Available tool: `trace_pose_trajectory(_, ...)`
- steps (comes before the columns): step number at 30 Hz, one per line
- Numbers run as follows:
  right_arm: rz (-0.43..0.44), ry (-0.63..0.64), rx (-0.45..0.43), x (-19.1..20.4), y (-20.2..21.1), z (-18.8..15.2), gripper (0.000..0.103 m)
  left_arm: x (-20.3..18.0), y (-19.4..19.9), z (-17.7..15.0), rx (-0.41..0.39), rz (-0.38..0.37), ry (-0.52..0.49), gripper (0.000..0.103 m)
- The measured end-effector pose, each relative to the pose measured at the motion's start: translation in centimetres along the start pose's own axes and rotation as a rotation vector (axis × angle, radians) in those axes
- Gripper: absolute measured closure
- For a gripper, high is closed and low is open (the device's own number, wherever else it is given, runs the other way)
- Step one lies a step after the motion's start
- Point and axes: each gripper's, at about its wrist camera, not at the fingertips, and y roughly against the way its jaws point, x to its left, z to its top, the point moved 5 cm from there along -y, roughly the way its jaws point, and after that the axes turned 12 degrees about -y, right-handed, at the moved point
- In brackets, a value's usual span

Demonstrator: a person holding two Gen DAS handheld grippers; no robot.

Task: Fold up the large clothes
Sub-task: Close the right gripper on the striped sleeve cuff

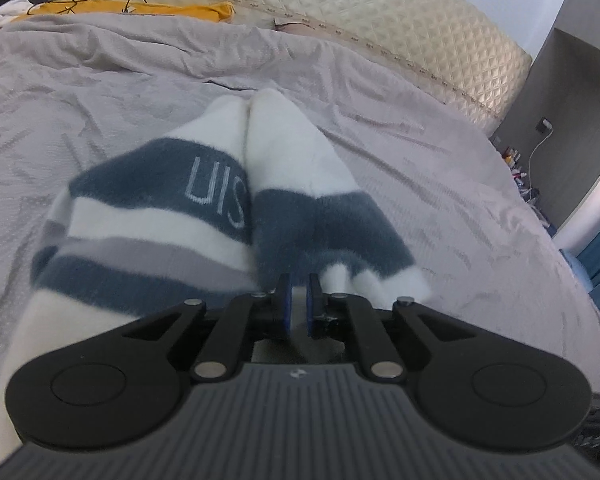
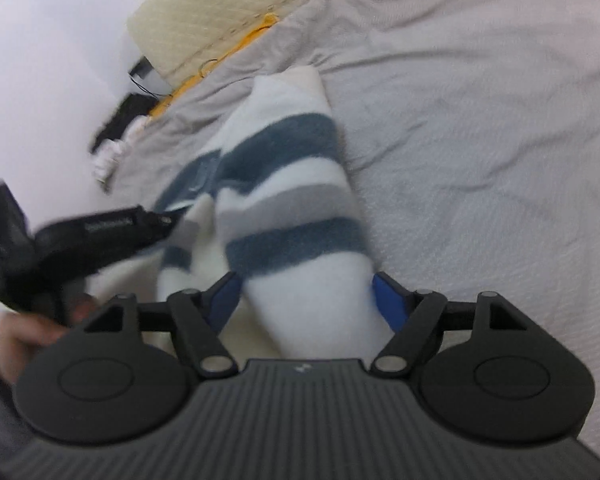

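Fleece garment [image 1: 236, 216], striped white, slate blue and grey, is seen folded into a long bundle on the grey bedspread [image 1: 100, 92], its long axis running away from both grippers. On the left, the left gripper [image 1: 299, 300] has its fingers nearly together, a sliver of white fabric between them; whether it is pinched cannot be told. The letters "UIS" can be read on a blue band. On the right, the right gripper [image 2: 312, 300] has fingers spread wide either side of the bundle's near white end, not pressing it.
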Motion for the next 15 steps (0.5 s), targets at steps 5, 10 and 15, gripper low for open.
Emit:
trace_pose_trajectory(5,-0.081,0.012,-0.025,-0.5,0.3,-0.4,0.044,-0.6,1.5,-1.1,0.008,0.023,-0.045,0.061)
trace_pose_trajectory(10,-0.100,-0.088,-0.066,-2.5,1.4,0.6,0.083,-1.6,2.3,-2.3,0.016,0.027,-0.071,0.055)
trace_pose_trajectory(15,-0.136,-0.123,-0.124,-3.7,2.5,1.7,0.089,-2.4,2.3,-3.2,0.030,0.037,-0.114,0.054)
